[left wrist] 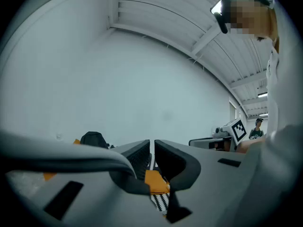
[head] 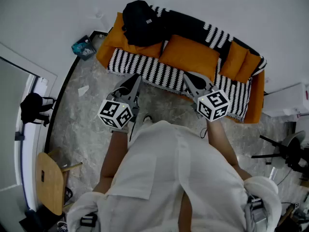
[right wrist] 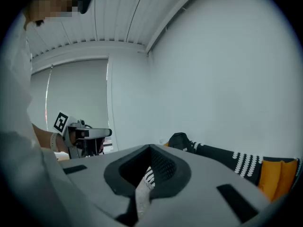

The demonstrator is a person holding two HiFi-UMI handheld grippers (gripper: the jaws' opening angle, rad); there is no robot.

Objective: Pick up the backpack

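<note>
A black backpack (head: pixel 141 22) sits on the left end of an orange sofa (head: pixel 190 56) with black-and-white striped covers. It shows small in the left gripper view as the backpack (left wrist: pixel 93 139) and in the right gripper view as the backpack (right wrist: pixel 180 140). My left gripper (head: pixel 135 79) hangs in front of the sofa's left half, jaws shut and empty. Further right, my right gripper (head: pixel 189 79) is held before the sofa's middle, also shut with nothing in it. Both are well short of the backpack.
A striped blanket (head: pixel 145 67) drapes the sofa front. A second dark bag (head: pixel 33 107) hangs by the glass door at left. A wooden chair (head: pixel 49 181) stands at lower left, a teal object (head: pixel 83 47) on the floor by the sofa, office chairs (head: pixel 286 151) at right.
</note>
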